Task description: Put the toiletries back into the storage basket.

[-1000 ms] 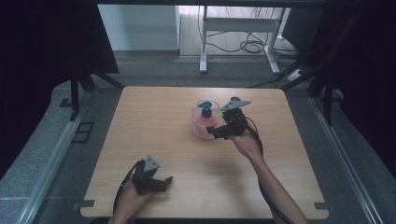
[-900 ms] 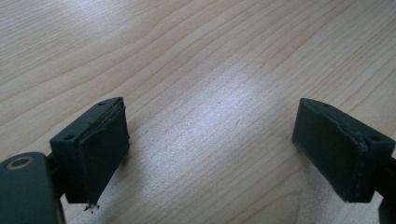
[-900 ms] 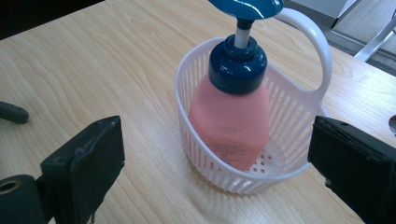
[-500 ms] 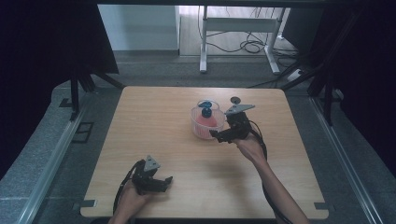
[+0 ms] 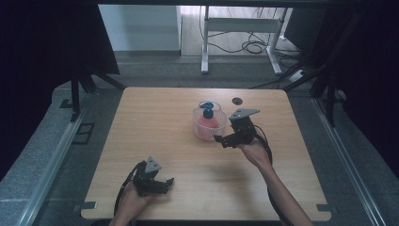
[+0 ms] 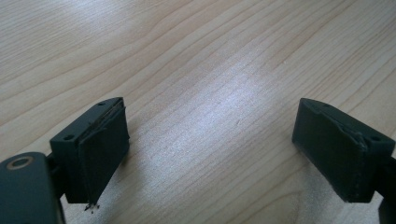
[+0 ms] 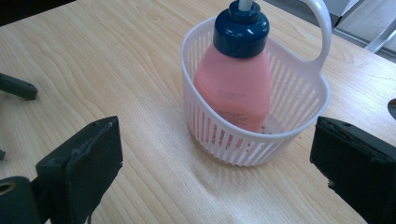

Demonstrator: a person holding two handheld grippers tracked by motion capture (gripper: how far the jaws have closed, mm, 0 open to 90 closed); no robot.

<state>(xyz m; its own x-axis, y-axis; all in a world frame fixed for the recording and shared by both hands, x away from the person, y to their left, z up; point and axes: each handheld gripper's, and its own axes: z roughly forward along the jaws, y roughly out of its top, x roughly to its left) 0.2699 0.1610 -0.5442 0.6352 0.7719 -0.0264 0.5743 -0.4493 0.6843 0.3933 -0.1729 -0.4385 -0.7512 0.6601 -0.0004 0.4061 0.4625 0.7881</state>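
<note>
White plastic basket [image 7: 261, 135] sits toward the far middle of the wooden table [image 5: 141, 141], and we see a pink bottle [image 7: 236, 86] with a blue cap [image 7: 241, 29] standing upright inside it. Our right gripper [image 5: 229, 139] rests just beside the basket, jaws spread, holding nothing. Our left gripper [image 5: 162, 184] sits well apart at the near edge, jaws also spread over bare wood

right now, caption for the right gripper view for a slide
Open right gripper faces a pink bottle standing in a white basket.
</note>
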